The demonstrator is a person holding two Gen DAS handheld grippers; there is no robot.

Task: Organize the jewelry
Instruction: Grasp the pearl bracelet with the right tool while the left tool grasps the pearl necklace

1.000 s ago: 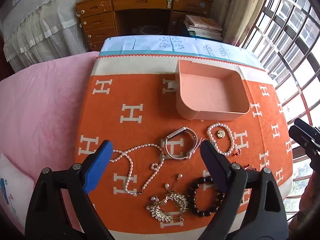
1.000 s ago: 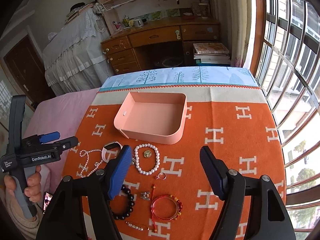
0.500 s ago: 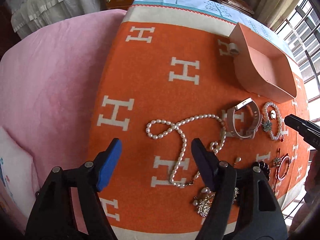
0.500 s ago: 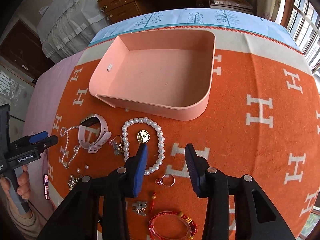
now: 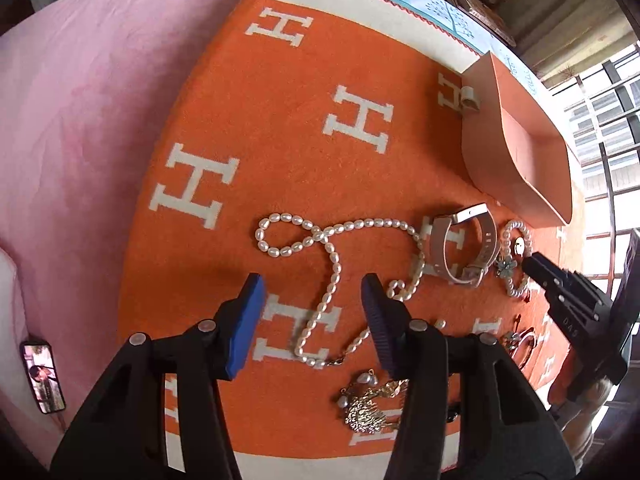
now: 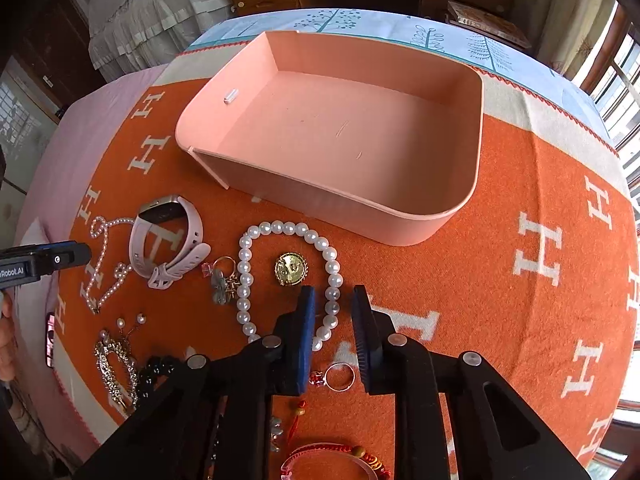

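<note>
Jewelry (image 6: pixel 224 280) lies loose on the orange blanket (image 6: pixel 520 200), spread from 6 to 8 o'clock of the pink tray (image 6: pixel 320 200). The tray is empty, so nothing is sorted yet.

Step in hand, as I read it: a double pick, one piece per hand.
- L tongs (image 5: pixel 312 320): pads apart and just been closing, pointing steeply down over the pearl necklace (image 5: pixel 332 280). One strand runs between the pads, not yet pinched. Best to close square on that single strand, away from the crossing loop at 11 o'clock. Lift slow, since the long tail will drag and could snag the watch (image 5: pixel 460 248) at 2 o'clock.
- R tongs (image 6: pixel 334 320): pads nearly together and just been closing. The bead run of the pearl bracelet (image 6: pixel 244 280) sits between them with a sliver of gap each side, so no grip yet. Centre on one bead or it may squirt out. Keep the tips clear of the gold coin piece (image 6: pixel 290 268) at 10 o'clock and the ring (image 6: pixel 340 376) at 6 o'clock. Then carry to 12 o'clock, over the tray's low front wall.

Writing:
- White "H" letters repeat across the blanket.
- L tool body, at 9 o'clock in the R view, reads "Robot.AI" (image 6: pixel 12 272); the start is cut off.
- R tool in the L view carries small marks, too faint to read.
</note>
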